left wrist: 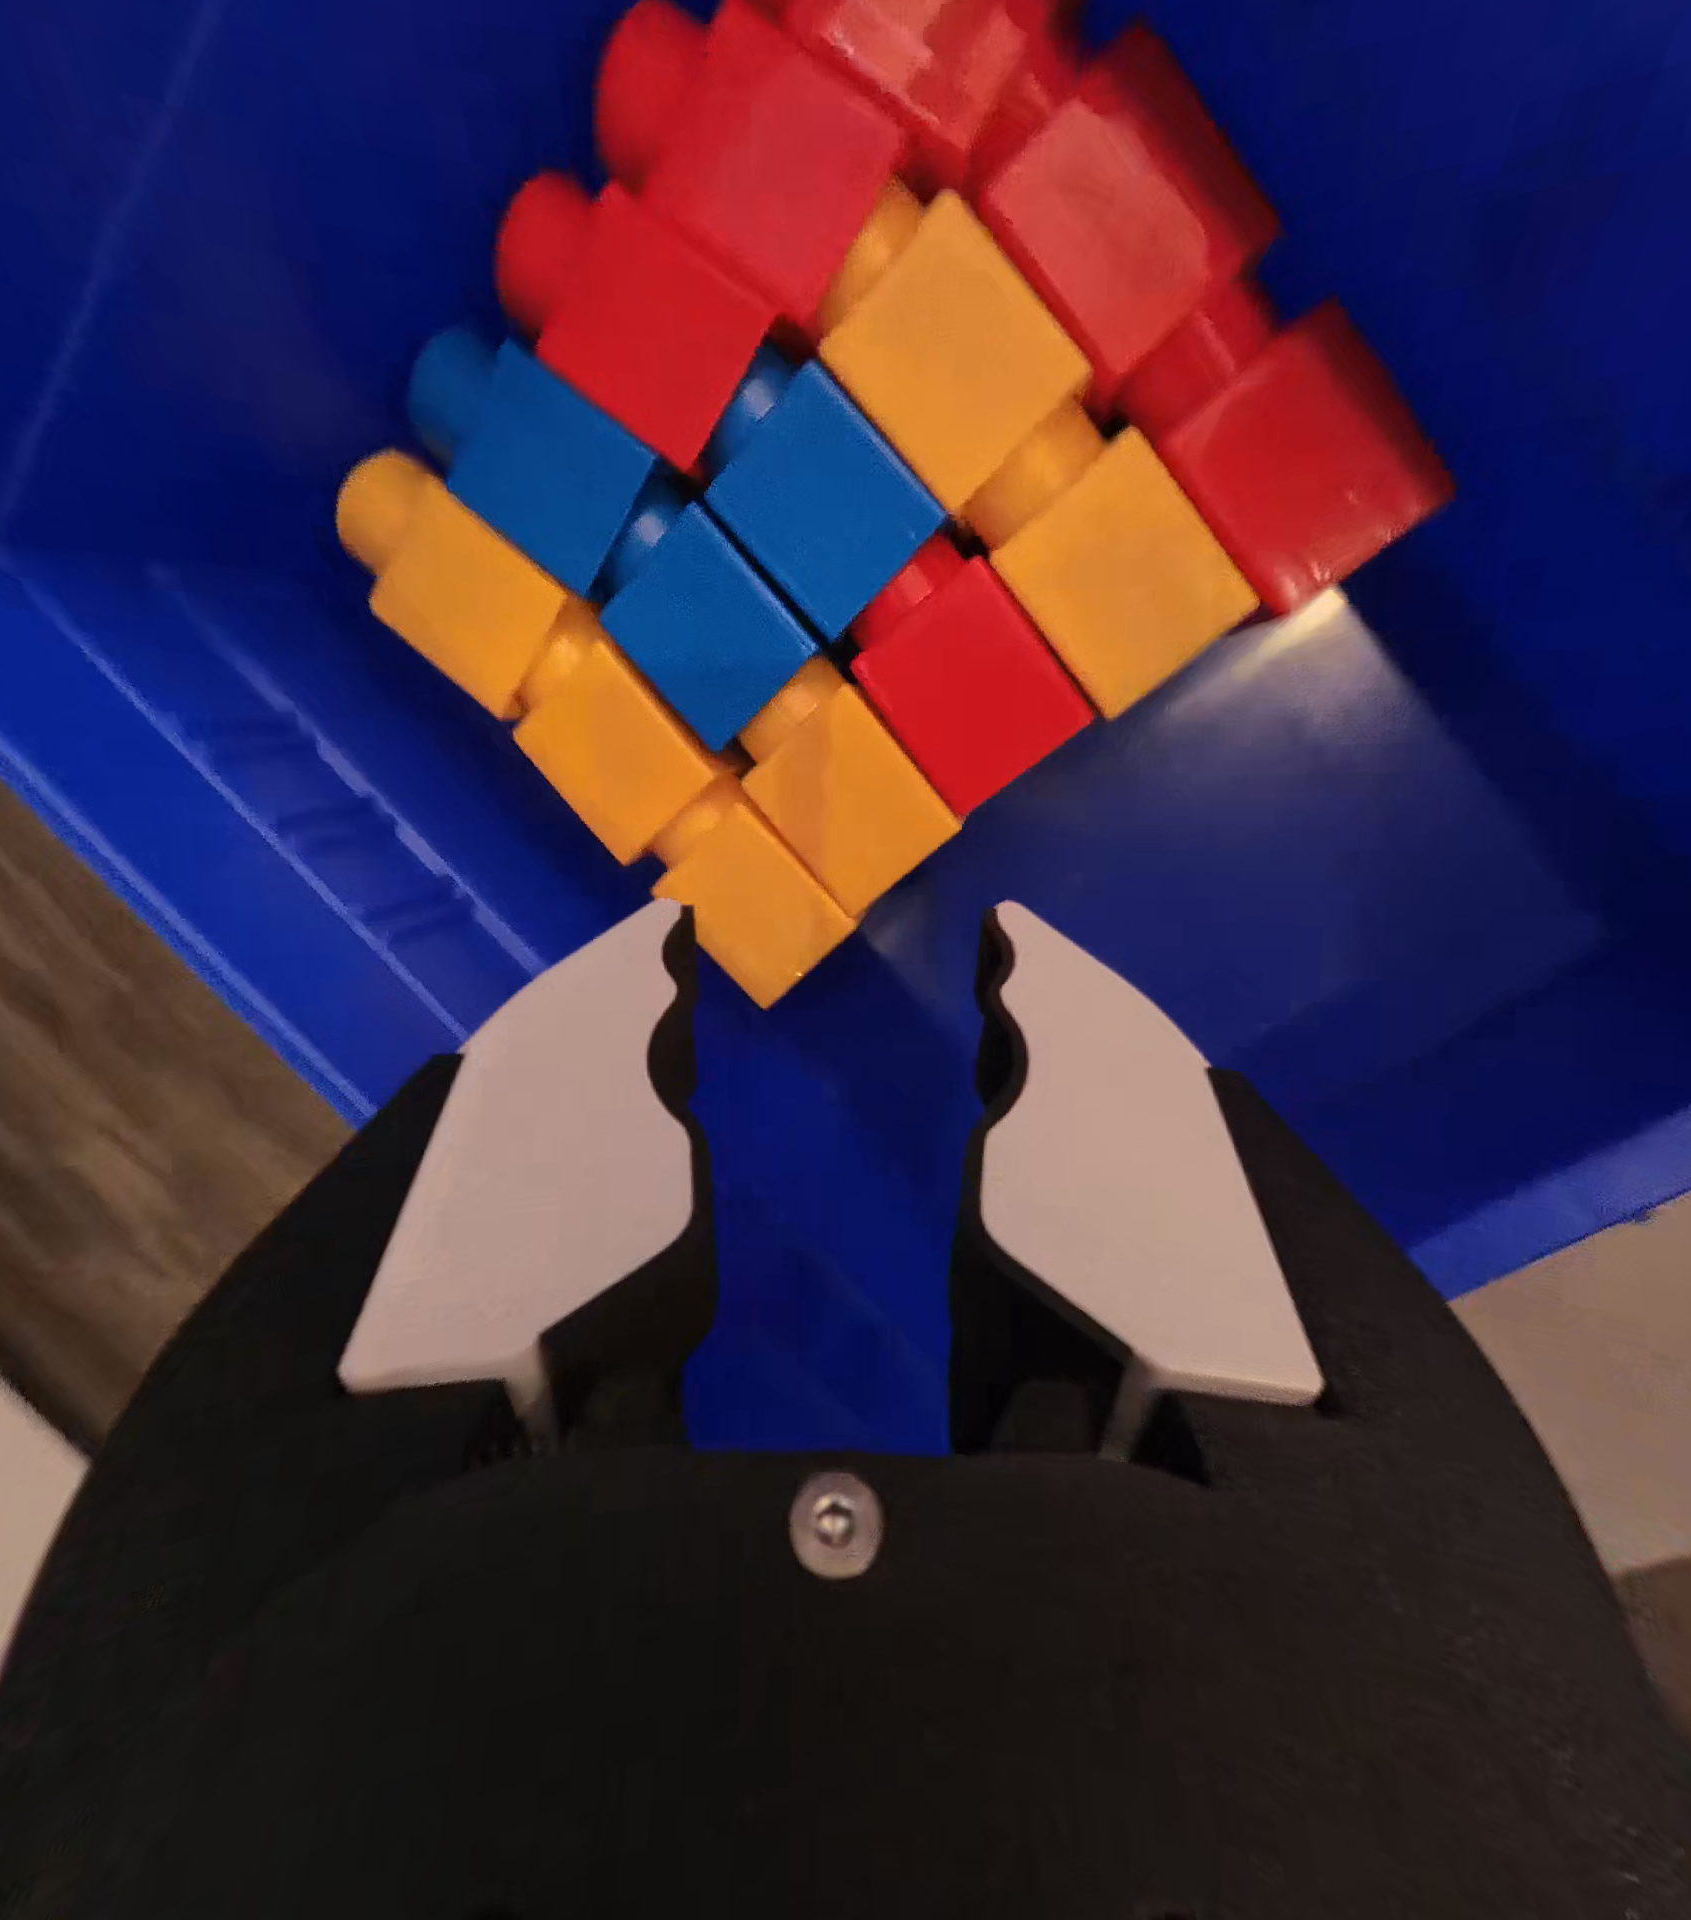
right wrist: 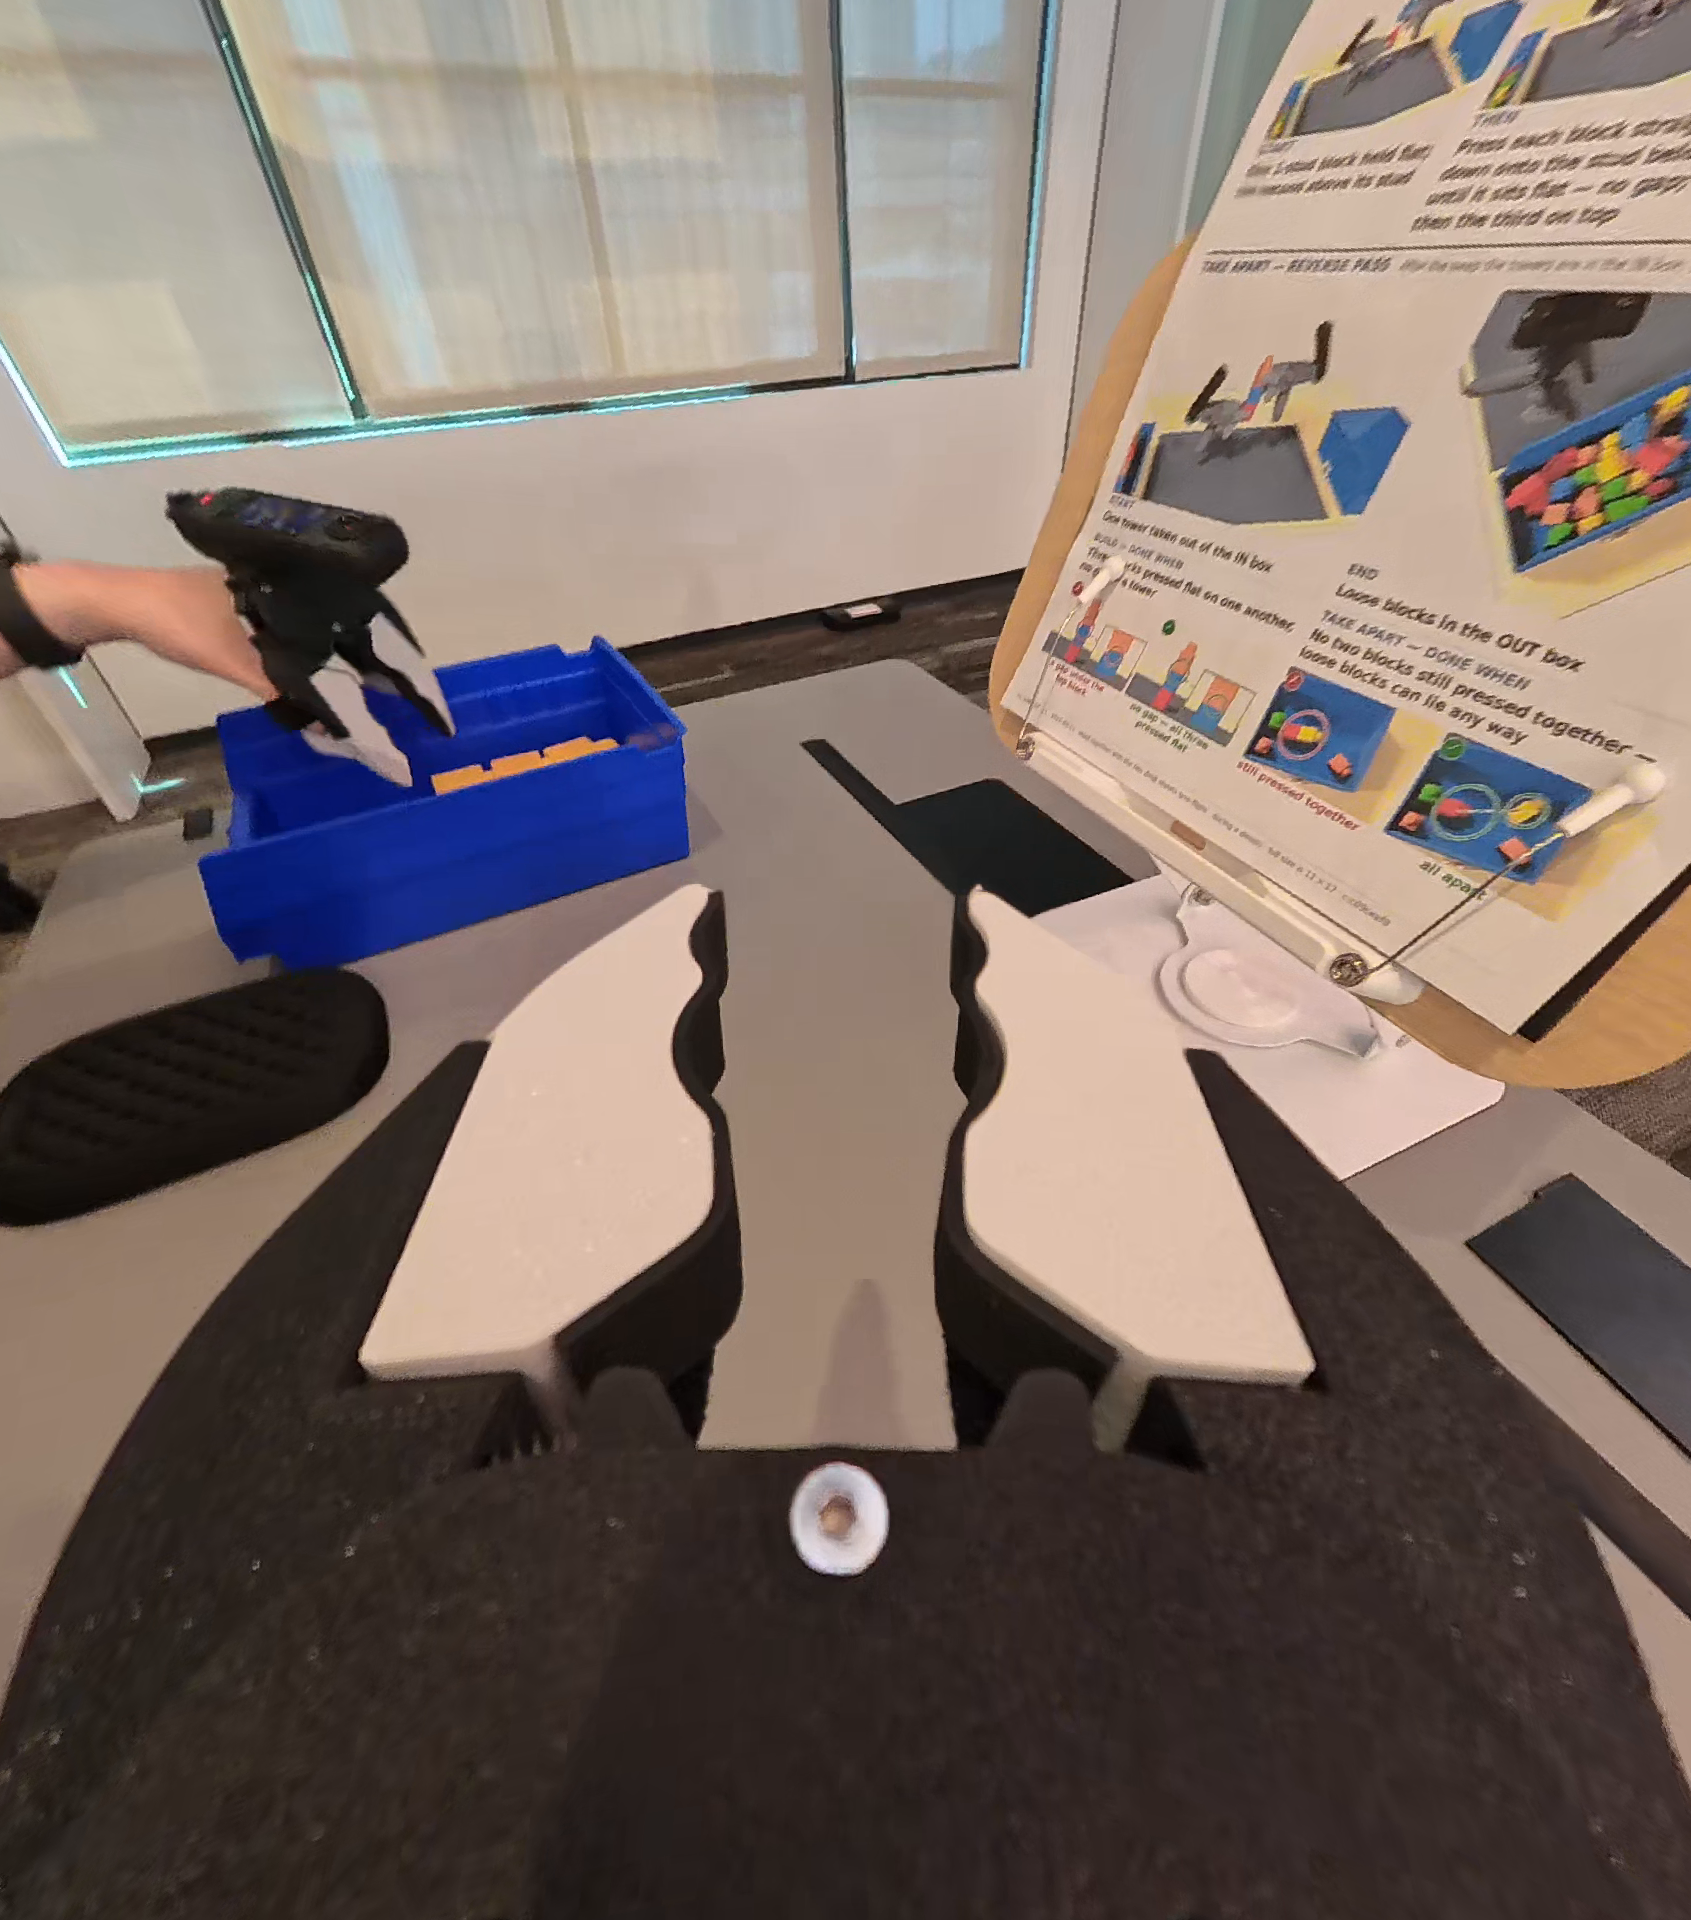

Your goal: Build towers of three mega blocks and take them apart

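Observation:
In the left wrist view, several three-block towers of red, yellow and blue mega blocks lie on their sides, packed together in a blue bin (left wrist: 1443, 935). The nearest yellow block (left wrist: 763, 904) lies just beyond my left gripper (left wrist: 836, 925), which is open and empty over the bin, its left fingertip next to that block. In the right wrist view, my right gripper (right wrist: 836, 904) is open and empty above the grey table (right wrist: 820, 1039). The left gripper (right wrist: 405, 743) also shows there, reaching into the blue bin (right wrist: 446, 862) near yellow blocks (right wrist: 529, 774).
A black ridged pad (right wrist: 176, 1086) lies on the table left of my right gripper. An instruction board (right wrist: 1423, 540) on a white stand (right wrist: 1246, 987) stands at the right. A black mat (right wrist: 986, 831) lies ahead. A hand and wrist with a watch (right wrist: 20, 613) hold the left gripper.

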A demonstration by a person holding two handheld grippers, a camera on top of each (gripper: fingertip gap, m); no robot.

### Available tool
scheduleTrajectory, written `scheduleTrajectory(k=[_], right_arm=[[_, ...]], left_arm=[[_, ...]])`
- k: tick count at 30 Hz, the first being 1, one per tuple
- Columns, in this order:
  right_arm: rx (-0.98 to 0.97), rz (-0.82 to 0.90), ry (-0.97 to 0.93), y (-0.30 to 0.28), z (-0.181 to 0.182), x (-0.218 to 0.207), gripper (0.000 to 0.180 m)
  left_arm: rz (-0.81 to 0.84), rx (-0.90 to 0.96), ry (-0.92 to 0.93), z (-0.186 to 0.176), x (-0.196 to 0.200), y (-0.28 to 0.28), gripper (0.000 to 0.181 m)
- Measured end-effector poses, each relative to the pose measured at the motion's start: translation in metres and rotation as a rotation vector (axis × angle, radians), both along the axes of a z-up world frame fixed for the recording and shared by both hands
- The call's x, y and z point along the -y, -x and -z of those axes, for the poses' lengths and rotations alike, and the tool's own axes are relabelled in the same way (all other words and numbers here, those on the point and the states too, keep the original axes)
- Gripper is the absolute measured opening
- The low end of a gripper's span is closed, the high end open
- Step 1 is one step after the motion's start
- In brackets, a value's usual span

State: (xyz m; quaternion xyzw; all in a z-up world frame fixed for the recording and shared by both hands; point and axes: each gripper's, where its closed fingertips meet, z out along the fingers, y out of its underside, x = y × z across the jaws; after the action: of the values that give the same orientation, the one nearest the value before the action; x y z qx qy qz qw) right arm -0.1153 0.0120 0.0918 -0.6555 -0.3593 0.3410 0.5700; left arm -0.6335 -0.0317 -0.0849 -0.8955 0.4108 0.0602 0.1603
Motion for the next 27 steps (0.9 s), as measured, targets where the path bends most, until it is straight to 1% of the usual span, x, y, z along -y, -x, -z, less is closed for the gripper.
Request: scheduleTrajectory(k=[2, 4, 6, 9, 14, 19, 23, 27], right_arm=[[0.006, -0.018, -0.026, 0.000, 0.005, 0.003, 0.039], [0.016, -0.037, -0.009, -0.002, 0.010, 0.004, 0.039], [-0.002, -0.039, 0.000, -0.005, 0.010, 0.003, 0.039], [-0.065, -0.072, 0.013, -0.005, 0.007, 0.004, 0.037], [-0.075, -0.082, 0.046, -0.004, 0.014, 0.001, 0.036], [-0.073, -0.089, 0.059, -0.003, 0.017, 0.000, 0.036], [-0.085, -0.102, 0.064, -0.004, 0.016, 0.002, 0.036], [-0.095, -0.113, 0.076, -0.004, 0.016, 0.004, 0.036]], left_arm=[[0.118, -0.030, -0.041, 0.001, -0.002, -0.003, 0.049], [0.155, -0.010, -0.041, 0.003, -0.004, -0.007, 0.047], [0.157, 0.013, -0.002, 0.009, -0.004, -0.010, 0.055], [0.183, -0.025, 0.034, 0.019, -0.003, -0.006, 0.060], [0.226, -0.031, 0.027, 0.027, -0.009, -0.011, 0.059], [0.207, -0.028, 0.076, 0.036, -0.009, -0.010, 0.058], [0.208, -0.016, 0.080, 0.035, -0.011, -0.012, 0.058], [0.221, -0.054, 0.106, 0.040, -0.008, -0.009, 0.059]])
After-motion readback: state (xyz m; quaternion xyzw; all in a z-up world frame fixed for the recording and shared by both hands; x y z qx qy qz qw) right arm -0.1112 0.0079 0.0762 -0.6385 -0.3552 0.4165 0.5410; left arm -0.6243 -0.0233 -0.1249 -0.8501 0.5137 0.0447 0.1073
